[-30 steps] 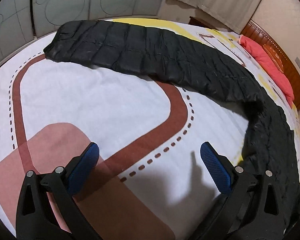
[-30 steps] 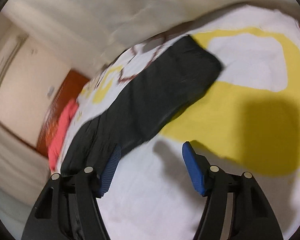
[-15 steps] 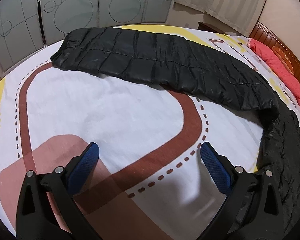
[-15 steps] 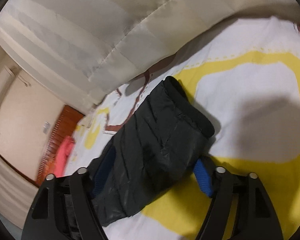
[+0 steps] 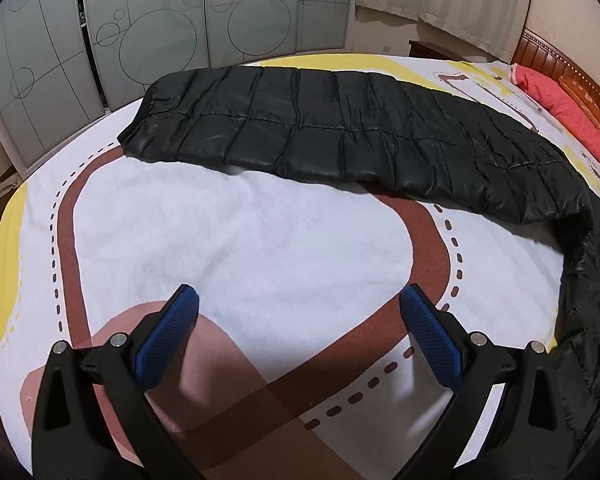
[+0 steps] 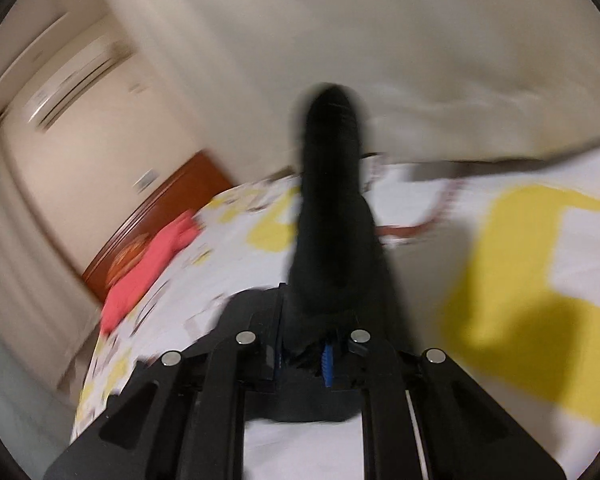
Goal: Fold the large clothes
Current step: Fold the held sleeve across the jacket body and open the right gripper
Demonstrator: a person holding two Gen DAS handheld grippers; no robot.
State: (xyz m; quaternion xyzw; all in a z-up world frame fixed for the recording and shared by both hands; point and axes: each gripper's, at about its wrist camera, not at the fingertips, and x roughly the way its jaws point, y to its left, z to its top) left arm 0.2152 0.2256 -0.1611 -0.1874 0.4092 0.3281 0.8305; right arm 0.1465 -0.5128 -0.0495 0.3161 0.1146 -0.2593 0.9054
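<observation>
Right gripper (image 6: 320, 344) has clamped down since a sec ago: jaws that stood spread over the sleeve end are now pinched on it, and the black sleeve (image 6: 332, 216) sticks up off the bed, blurred, so I'm mid-lift. Left gripper (image 5: 298, 336) has barely shifted, jaws spread wide, nothing between them, hovering over the bedspread (image 5: 260, 240) near the brown loop print. Black puffer coat (image 5: 340, 132) lies long across the far side of the bed, flat, w/ one part curling down the right edge toward me. Red pillow (image 5: 560, 108) sits by the headboard, well clear. Step in hand, I reckon: first fold, sleeve going over the body. Next I need to carry it across w/o dragging the whole coat, lay it flat on the quilted body, then release. Left should prob pin the coat.
</observation>
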